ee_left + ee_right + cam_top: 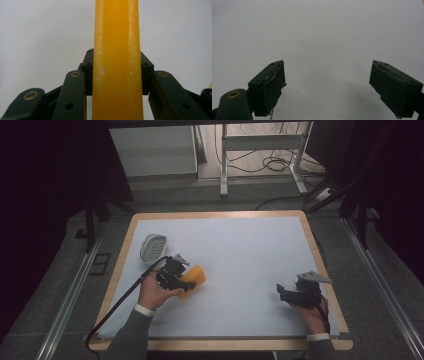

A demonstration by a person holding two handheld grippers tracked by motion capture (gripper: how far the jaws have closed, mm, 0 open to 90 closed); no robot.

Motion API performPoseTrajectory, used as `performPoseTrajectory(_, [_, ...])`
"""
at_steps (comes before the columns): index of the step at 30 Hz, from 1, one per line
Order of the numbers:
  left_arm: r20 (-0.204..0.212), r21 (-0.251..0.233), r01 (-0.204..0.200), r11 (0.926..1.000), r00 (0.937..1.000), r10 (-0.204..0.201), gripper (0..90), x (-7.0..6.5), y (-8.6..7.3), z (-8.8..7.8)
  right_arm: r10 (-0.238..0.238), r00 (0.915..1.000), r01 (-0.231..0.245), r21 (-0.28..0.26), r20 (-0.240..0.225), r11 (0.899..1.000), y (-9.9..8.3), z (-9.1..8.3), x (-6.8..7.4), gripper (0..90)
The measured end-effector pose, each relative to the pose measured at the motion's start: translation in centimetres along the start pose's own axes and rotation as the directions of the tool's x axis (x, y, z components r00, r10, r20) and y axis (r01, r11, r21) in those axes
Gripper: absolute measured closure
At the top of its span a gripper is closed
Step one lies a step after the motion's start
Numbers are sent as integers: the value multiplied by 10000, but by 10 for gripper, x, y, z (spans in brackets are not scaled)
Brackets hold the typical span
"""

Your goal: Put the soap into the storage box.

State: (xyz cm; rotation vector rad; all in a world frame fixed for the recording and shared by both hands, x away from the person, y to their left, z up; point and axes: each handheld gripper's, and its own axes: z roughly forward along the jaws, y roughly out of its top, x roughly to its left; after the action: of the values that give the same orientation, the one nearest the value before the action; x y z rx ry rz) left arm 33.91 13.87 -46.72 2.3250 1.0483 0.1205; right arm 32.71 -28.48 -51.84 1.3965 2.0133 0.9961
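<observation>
White-topped table point(240, 255) bears a soap dish point(153, 246), seemingly empty.

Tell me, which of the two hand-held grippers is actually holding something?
The left hand-held gripper: its jaws clamp a yellow-orange block. The right hand-held gripper has its jaws apart with nothing between them.

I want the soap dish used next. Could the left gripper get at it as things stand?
Probably not yet. The left gripper is shut on the yellow soap bar, so its jaws are full. The soap dish lies close by with nothing between; once the bar is released, the way looks free.
</observation>
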Motion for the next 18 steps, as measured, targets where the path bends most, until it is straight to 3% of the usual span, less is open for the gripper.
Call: performPoseTrajectory(18, [-347, -207, 330, 9992, 9988, -337, 610, 16, 2, -12, 26, 10000, -26, 14, 19, 10000, 0, 0, -1, 131])
